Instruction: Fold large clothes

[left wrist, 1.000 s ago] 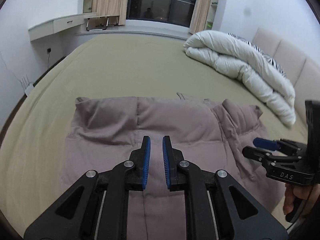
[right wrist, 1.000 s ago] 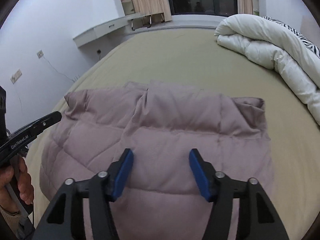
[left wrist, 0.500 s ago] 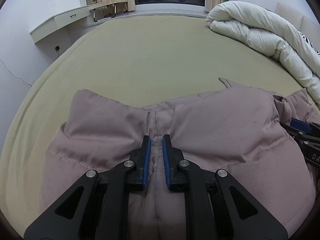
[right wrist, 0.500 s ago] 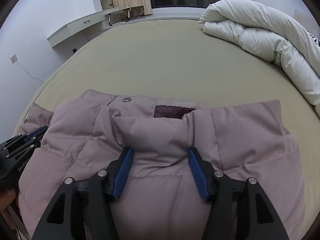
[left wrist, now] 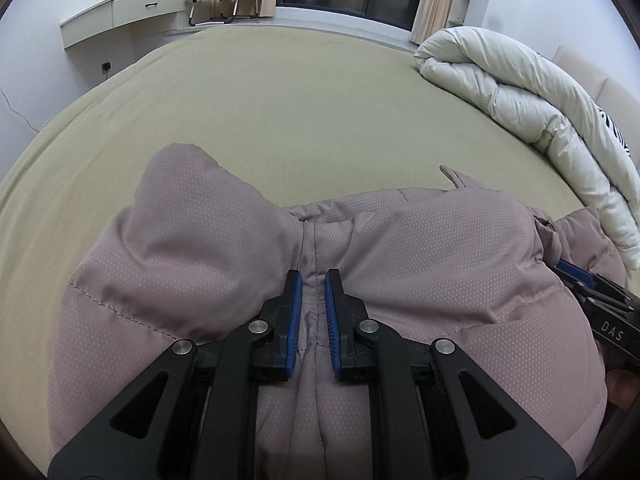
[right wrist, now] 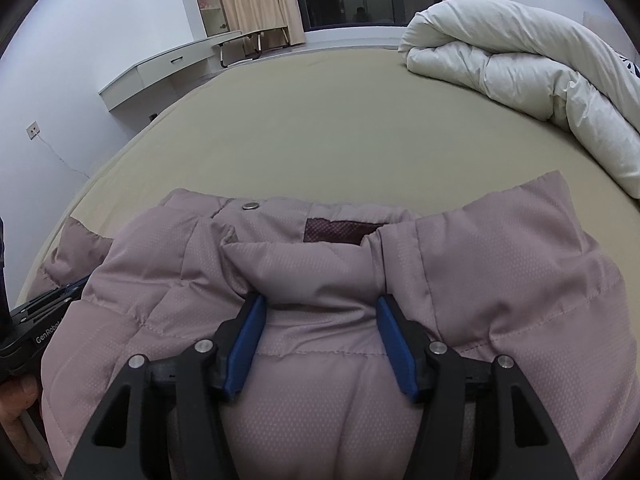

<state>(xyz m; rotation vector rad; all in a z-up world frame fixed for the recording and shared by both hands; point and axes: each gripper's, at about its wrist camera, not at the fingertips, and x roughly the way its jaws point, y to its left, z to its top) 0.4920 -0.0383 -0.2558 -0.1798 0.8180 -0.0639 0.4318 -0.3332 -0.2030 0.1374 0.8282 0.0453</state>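
A puffy mauve jacket [left wrist: 440, 248] lies on the bed, its near part folded over toward the collar. My left gripper [left wrist: 314, 280] is shut on a thin seam fold of the jacket, low over the garment. My right gripper [right wrist: 320, 300] holds a thick padded fold between widely spaced pads that press into the fabric. Beyond it the jacket [right wrist: 500, 280] shows a collar snap [right wrist: 250, 206] and a dark label [right wrist: 336, 232]. Each gripper shows at the edge of the other's view: right gripper [left wrist: 592, 288], left gripper [right wrist: 44, 312].
The olive bed sheet [left wrist: 300, 112] stretches far beyond the jacket. A rolled white duvet [left wrist: 520, 92] lies along the right side, by the headboard. A white desk [left wrist: 120, 12] and a dark window stand past the bed's far end.
Both grippers came down and forward with the jacket's fold, bringing it over toward the collar. The jacket now bulges close under both cameras. The right jaws stand slightly wider.
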